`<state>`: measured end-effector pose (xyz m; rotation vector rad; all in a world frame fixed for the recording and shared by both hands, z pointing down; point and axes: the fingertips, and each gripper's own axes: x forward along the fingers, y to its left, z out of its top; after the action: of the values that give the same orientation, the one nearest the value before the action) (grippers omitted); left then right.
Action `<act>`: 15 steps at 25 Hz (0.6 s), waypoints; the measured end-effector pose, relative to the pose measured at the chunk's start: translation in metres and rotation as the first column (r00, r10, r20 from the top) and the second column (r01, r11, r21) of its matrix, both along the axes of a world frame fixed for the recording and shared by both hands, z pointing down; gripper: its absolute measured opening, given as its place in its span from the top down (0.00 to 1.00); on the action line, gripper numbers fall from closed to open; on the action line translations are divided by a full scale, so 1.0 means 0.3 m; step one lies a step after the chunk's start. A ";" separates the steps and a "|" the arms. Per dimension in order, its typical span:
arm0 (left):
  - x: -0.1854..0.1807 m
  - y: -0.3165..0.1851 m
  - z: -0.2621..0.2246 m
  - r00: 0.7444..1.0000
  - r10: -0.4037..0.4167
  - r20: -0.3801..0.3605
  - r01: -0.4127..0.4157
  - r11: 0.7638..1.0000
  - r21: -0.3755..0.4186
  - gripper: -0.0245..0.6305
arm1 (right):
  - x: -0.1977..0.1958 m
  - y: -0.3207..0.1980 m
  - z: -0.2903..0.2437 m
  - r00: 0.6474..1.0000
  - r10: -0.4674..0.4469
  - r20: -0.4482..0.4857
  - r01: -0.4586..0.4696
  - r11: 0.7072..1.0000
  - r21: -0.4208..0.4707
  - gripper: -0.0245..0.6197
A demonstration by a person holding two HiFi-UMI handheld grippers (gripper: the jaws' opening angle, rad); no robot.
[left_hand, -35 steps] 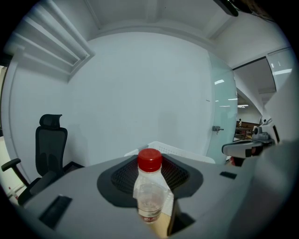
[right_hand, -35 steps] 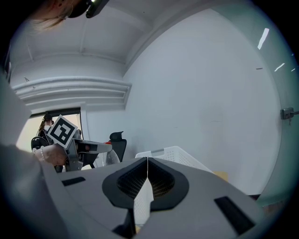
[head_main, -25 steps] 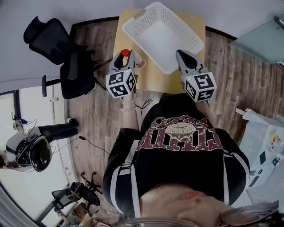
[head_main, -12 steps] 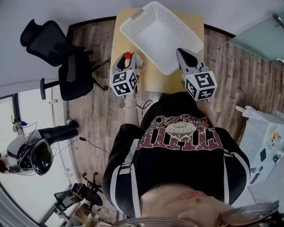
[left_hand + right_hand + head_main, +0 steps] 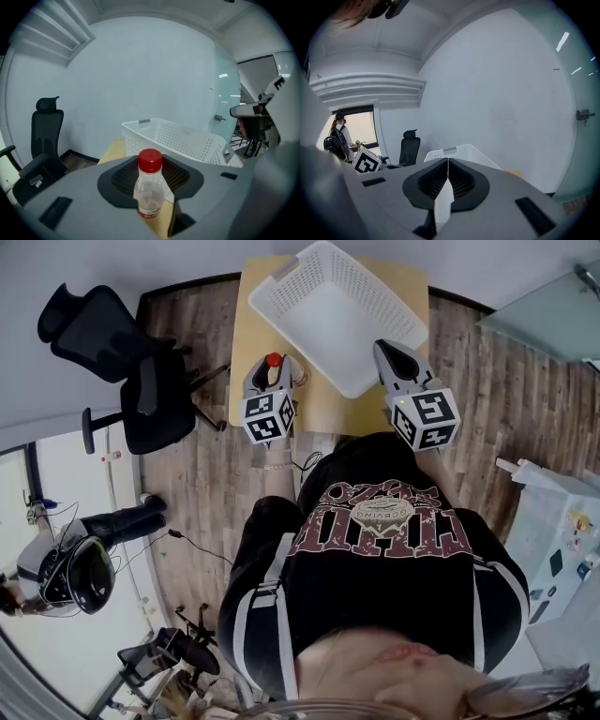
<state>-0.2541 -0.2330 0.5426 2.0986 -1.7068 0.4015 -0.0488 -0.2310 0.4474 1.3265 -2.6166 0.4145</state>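
My left gripper (image 5: 272,376) (image 5: 151,187) is shut on a small clear bottle (image 5: 150,192) with a red cap (image 5: 274,360). It holds the bottle upright above the left part of a small wooden table (image 5: 251,352). A white perforated basket (image 5: 333,310) (image 5: 180,143) stands on that table, just right of the bottle. My right gripper (image 5: 389,354) (image 5: 447,176) is shut with nothing between its jaws. It hovers at the basket's near right edge; the basket's rim (image 5: 457,152) shows beyond its jaws.
A black office chair (image 5: 117,371) (image 5: 44,140) stands left of the table on the wood floor. A person with a helmet (image 5: 66,563) is at the far left. A glass door (image 5: 229,117) lies to the right. A white wall runs behind the table.
The left gripper with the bottle has moved a little right and nearer me, tilting down so the basket now shows beyond it. The right gripper has hardly moved.
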 end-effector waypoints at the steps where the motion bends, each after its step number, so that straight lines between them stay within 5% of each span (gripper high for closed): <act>1: 0.003 0.003 0.002 1.000 0.001 0.002 -0.001 1.000 0.005 0.66 | 0.002 0.001 0.000 1.000 0.000 -0.001 0.000 1.000 0.000 0.93; 15: 0.025 0.051 0.009 0.999 -0.016 0.035 0.015 0.999 0.035 0.66 | 0.010 0.026 0.000 1.000 -0.009 0.000 0.009 1.000 0.005 0.93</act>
<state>-0.2467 -0.2177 0.5453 2.1138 -1.7608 0.4090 -0.0457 -0.2233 0.4473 1.3163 -2.6239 0.4073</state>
